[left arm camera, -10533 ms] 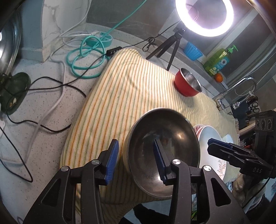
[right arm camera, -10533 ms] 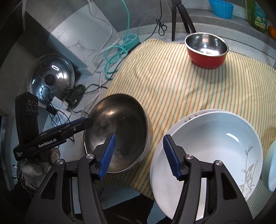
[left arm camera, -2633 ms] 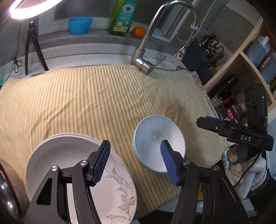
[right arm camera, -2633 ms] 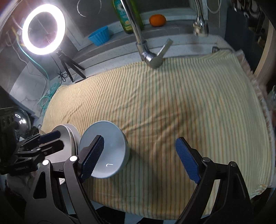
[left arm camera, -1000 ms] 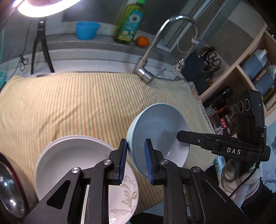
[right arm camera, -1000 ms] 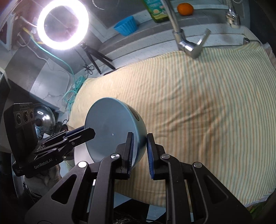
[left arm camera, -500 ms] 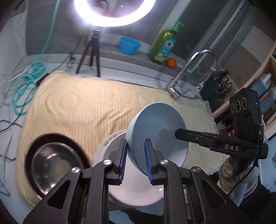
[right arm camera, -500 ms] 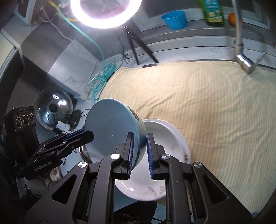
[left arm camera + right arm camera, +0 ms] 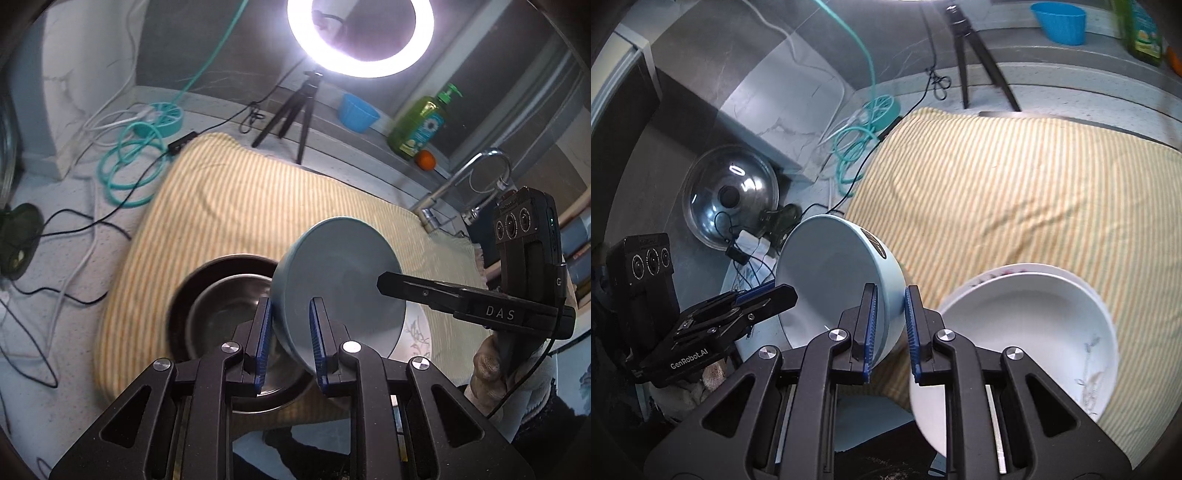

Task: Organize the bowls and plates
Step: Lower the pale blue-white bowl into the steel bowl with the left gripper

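since half a second ago the blue bowl (image 9: 338,284) has swung left, from above the white plate (image 9: 1027,332) to over the steel bowl (image 9: 225,314). both the left hand-held gripper (image 9: 288,341) and the right hand-held gripper (image 9: 888,328) are clenched on its rim, holding it tilted in the air. the steel bowl sits directly below and slightly left, on the striped cloth (image 9: 229,206).

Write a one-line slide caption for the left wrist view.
Both grippers, left and right, clamp a tilted light blue bowl above a steel bowl on the striped cloth.
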The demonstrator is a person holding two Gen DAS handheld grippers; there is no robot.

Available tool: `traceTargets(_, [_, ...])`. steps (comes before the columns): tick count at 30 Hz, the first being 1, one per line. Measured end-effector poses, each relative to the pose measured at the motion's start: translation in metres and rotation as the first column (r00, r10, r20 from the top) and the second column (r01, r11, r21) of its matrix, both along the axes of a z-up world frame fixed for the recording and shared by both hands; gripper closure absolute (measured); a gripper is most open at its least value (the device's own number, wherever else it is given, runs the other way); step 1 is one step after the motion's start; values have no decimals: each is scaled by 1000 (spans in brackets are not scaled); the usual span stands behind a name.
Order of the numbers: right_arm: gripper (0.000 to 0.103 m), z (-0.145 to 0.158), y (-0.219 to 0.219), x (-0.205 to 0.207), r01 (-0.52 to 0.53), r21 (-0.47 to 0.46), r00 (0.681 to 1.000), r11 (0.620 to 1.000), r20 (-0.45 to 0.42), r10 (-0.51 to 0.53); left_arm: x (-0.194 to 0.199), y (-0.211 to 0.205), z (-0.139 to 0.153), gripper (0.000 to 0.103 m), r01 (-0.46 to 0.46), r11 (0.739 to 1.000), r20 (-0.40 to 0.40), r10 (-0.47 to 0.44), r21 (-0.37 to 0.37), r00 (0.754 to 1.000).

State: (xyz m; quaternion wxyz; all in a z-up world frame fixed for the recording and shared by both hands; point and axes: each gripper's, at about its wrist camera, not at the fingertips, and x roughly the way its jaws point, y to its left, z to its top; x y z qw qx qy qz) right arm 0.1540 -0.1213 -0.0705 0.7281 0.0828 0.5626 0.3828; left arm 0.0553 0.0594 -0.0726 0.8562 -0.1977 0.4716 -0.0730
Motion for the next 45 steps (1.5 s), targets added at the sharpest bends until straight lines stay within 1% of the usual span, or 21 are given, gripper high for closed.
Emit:
traceTargets(5, [87,-13,23,-2,-34,-9,998,999,-45,34,-7,17,-9,85,-20,1000,-34,20,-8,999])
traceTargets(11, [87,-30,35,-5,-52,-23,995,998,-91,49,-13,30,-23,85,-32,999,-81,30,-33,996])
traceTargets(23, [87,-48,54,-7,-84,-71,990,994,-119,75,-12,41,-36,85,-46,999,-122,42,-29,992])
traceTargets(24, [86,-49,55,-7,-86,-74,990,994,-120,77,-11,41,-36,85,-47,998,-122,43,-29,992])
traceTargets(26, [85,-49,56,-8,-91,-83,990,992,-116,81,-9,41,-39,85,-45,999,-130,41,-28,991])
traceTargets(27, [84,-49,57,-8,-92,-88,991,992,-108,82,-9,41,-39,85,-43,999,-131,39,-26,991])
traceTargets(29, [76,-47,59,-9,-100,-93,991,991,-95,92,-9,41,-39,85,-43,999,-126,40,-21,991])
traceTargets(31, [61,-42,58,-10,-102,-89,993,991,-71,96,-9,41,-37,83,-41,999,-121,38,-23,992])
traceTargets(32, [57,-39,57,-11,-102,-85,994,991,-57,97,-9,41,-36,80,-41,999,-117,39,-22,992])
traceTargets(33, [53,-35,56,-11,-100,-78,994,992,-42,96,-10,42,-35,80,-44,999,-110,41,-21,993])
traceTargets(36, [50,-27,54,-11,-104,-61,995,993,-15,104,-11,44,-31,80,-50,999,-91,48,-13,995])
traceTargets(37, [44,-24,53,-12,-105,-64,994,992,-3,105,-11,46,-30,78,-56,998,-86,54,-13,995])
traceTargets(38, [40,-21,52,-12,-105,-66,994,992,9,106,-10,48,-30,73,-64,998,-83,62,-16,995])
traceTargets(39, [35,-19,51,-12,-103,-64,994,993,19,105,-11,51,-30,70,-75,997,-79,74,-19,994])
traceTargets(41, [30,-16,47,-12,-95,-56,995,994,33,97,-12,57,-31,69,-99,995,-74,98,-15,992])
traceTargets(43, [22,-14,42,-10,-82,-55,995,995,45,84,-14,64,-33,67,-122,992,-72,120,-17,990])
traceTargets(44, [21,-14,39,-9,-72,-61,996,995,54,76,-14,67,-34,62,-130,991,-74,129,-21,989])
traceTargets(45, [20,-14,36,-8,-63,-64,996,996,59,67,-15,71,-37,60,-136,990,-79,134,-23,988])
